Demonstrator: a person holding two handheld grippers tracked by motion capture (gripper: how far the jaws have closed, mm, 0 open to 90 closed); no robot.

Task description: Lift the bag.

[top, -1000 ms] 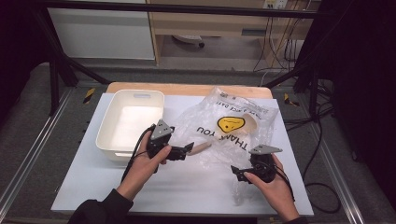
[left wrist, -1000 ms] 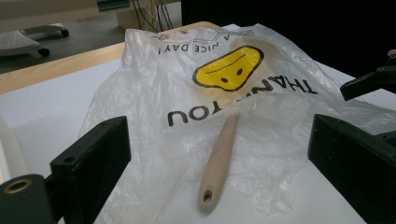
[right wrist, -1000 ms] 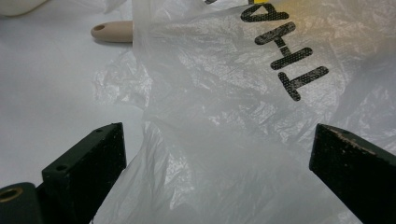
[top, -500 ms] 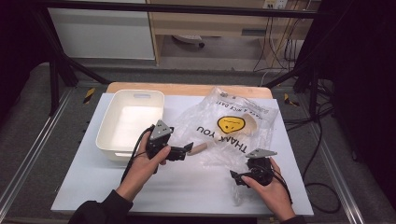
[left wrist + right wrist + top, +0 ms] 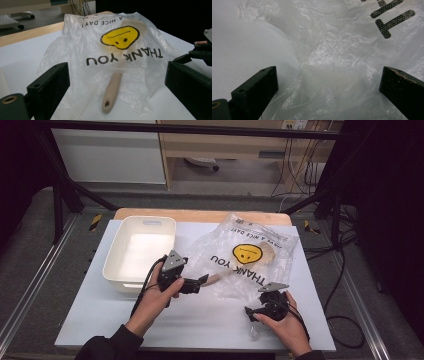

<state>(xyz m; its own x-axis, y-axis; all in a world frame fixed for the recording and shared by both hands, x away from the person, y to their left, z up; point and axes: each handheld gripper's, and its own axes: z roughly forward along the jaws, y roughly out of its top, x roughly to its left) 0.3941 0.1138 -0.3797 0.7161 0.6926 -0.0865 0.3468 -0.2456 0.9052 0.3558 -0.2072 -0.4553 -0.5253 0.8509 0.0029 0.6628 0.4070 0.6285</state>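
**Two open claws close in on a limp bag with a wooden handle poking out**

The left gripper (image 5: 204, 280) has its jaws spread wide and empty, aimed at the wooden handle (image 5: 111, 92) that sticks out of the plastic bag (image 5: 250, 255). The right gripper (image 5: 248, 312) is also wide open, its jaws low over the crumpled film near the desk's front edge, holding nothing.

The bag lies flat on the right half of the desk (image 5: 200, 320), reaching toward its far edge, with a yellow smiley face and "THANK YOU" printed on it. The white tub (image 5: 140, 254) stands empty by the left edge.

The film looks thin, light, soft and slippery; it will likely bunch and slide rather than lift cleanly. The handle is stiff and plain, so the better hold is probably mid-handle, with the other claw pinching a gathered fold of bag near its mouth.
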